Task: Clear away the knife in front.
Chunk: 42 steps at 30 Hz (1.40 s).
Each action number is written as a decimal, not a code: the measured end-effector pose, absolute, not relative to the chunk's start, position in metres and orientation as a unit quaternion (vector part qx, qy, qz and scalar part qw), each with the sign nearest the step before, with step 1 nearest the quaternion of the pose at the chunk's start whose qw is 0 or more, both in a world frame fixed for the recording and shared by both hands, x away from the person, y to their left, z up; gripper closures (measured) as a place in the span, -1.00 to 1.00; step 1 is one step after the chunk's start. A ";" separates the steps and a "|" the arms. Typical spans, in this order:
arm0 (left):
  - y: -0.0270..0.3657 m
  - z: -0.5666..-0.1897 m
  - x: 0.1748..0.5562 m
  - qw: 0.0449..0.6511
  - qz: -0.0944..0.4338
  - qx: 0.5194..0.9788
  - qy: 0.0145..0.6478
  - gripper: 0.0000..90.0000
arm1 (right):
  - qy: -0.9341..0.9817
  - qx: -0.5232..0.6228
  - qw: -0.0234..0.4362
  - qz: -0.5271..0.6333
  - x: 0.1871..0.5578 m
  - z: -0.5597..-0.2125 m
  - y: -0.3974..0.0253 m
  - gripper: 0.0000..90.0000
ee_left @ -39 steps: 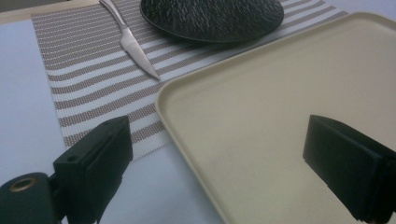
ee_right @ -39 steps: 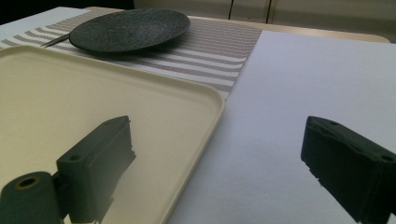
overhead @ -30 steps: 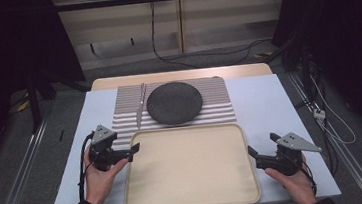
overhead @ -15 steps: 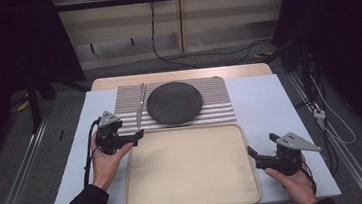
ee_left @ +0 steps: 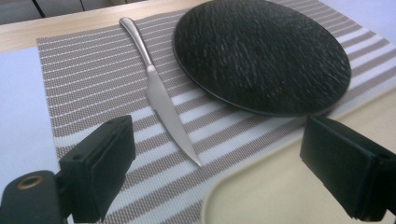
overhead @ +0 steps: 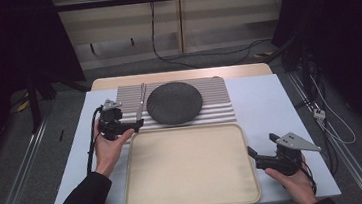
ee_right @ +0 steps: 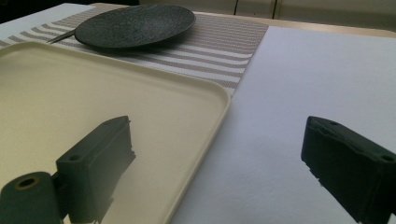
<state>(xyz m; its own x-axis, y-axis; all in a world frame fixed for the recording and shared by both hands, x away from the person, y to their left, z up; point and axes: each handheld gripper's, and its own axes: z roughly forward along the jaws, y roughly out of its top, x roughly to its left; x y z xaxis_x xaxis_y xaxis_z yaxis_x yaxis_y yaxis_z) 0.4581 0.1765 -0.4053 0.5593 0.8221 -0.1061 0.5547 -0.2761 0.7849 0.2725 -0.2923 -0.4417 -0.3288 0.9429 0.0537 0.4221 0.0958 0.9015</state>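
Steel knife (ee_left: 161, 95) between black plate (ee_left: 261, 53), left gripper (ee_left: 219, 175)

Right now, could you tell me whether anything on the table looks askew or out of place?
Nothing stands out. The knife lies flat on the striped mat beside the dark plate, slightly slanted, and the tray sits square and empty in front of them.

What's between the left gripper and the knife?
Nothing but striped placemat. In the left gripper view, the left gripper has its jaws wide open and the knife lies just ahead, with only bare mat before it.
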 end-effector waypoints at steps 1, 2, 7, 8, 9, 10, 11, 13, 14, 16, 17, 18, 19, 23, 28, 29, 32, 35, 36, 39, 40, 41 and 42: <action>0.177 -0.406 0.461 0.411 0.159 0.779 0.446 -0.77 | 0.681 0.502 0.290 0.448 0.273 -0.442 -0.292 -0.81; 0.177 -0.406 0.464 0.411 0.157 0.777 0.450 -0.77 | 0.681 0.502 0.290 0.448 0.273 -0.442 -0.292 -0.81; 0.175 -0.405 0.478 0.391 0.165 0.784 0.452 -0.75 | 0.681 0.502 0.289 0.449 0.273 -0.442 -0.292 -0.81; 0.174 -0.405 0.481 0.384 0.166 0.790 0.448 -0.73 | 0.681 0.501 0.288 0.449 0.273 -0.442 -0.292 -0.81; 0.173 -0.406 0.483 0.383 0.167 0.790 0.448 -0.74 | 0.682 0.500 0.288 0.450 0.273 -0.442 -0.292 -0.81; 0.173 -0.407 0.486 0.384 0.165 0.789 0.451 -0.75 | 0.682 0.499 0.286 0.451 0.273 -0.442 -0.292 -0.81; 0.171 -0.408 0.491 0.380 0.165 0.790 0.452 -0.76 | 0.683 0.499 0.286 0.451 0.273 -0.442 -0.292 -0.81; 0.171 -0.408 0.494 0.377 0.167 0.792 0.451 -0.79 | 0.684 0.498 0.285 0.451 0.274 -0.442 -0.291 -0.81; 0.171 -0.408 0.497 0.372 0.164 0.796 0.449 -0.80 | 0.684 0.498 0.284 0.451 0.274 -0.442 -0.291 -0.81; 0.169 -0.408 0.503 0.369 0.165 0.795 0.453 -0.80 | 0.683 0.499 0.283 0.452 0.274 -0.442 -0.291 -0.81; 0.167 -0.408 0.509 0.365 0.159 0.796 0.456 -0.80 | 0.683 0.499 0.283 0.452 0.274 -0.442 -0.291 -0.81; 0.167 -0.408 0.509 0.365 0.159 0.796 0.456 -0.79 | 0.683 0.499 0.283 0.452 0.274 -0.442 -0.291 -0.81; 0.162 -0.406 0.514 0.362 0.164 0.800 0.450 -0.75 | 0.684 0.499 0.282 0.452 0.274 -0.443 -0.292 -0.81; 0.154 -0.404 0.520 0.364 0.170 0.801 0.444 -0.69 | 0.683 0.501 0.281 0.451 0.275 -0.443 -0.293 -0.81; 0.148 -0.403 0.538 0.349 0.176 0.801 0.453 -0.64 | 0.684 0.503 0.277 0.451 0.276 -0.444 -0.293 -0.81; 0.148 -0.405 0.545 0.342 0.176 0.799 0.461 -0.62 | 0.684 0.503 0.275 0.451 0.276 -0.444 -0.293 -0.81; 0.147 -0.409 0.553 0.334 0.173 0.800 0.467 -0.49 | 0.684 0.503 0.273 0.452 0.276 -0.445 -0.294 -0.81; 0.147 -0.417 0.566 0.324 0.168 0.798 0.479 -0.42 | 0.683 0.504 0.272 0.453 0.276 -0.445 -0.294 -0.81; 0.148 -0.419 0.570 0.320 0.168 0.796 0.486 -0.42 | 0.684 0.502 0.272 0.453 0.276 -0.445 -0.294 -0.81; 0.148 -0.425 0.581 0.308 0.163 0.797 0.494 -0.35 | 0.685 0.503 0.270 0.453 0.277 -0.445 -0.293 -0.81; 0.147 -0.426 0.584 0.304 0.166 0.798 0.492 -0.34 | 0.685 0.503 0.270 0.453 0.278 -0.445 -0.293 -0.81; 0.146 -0.428 0.587 0.298 0.165 0.802 0.491 -0.30 | 0.685 0.503 0.269 0.453 0.278 -0.446 -0.293 -0.81; 0.145 -0.431 0.592 0.294 0.158 0.802 0.494 -0.28 | 0.686 0.502 0.268 0.452 0.278 -0.446 -0.293 -0.81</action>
<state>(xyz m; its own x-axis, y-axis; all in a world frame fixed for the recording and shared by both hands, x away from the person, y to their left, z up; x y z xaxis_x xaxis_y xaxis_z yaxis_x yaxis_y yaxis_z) 0.5922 0.1448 -0.4311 0.4607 0.8868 -0.0367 0.7002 -0.3377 0.6290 0.2781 -0.2925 -0.4457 -0.3516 0.9322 0.0858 0.4469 0.0865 0.8904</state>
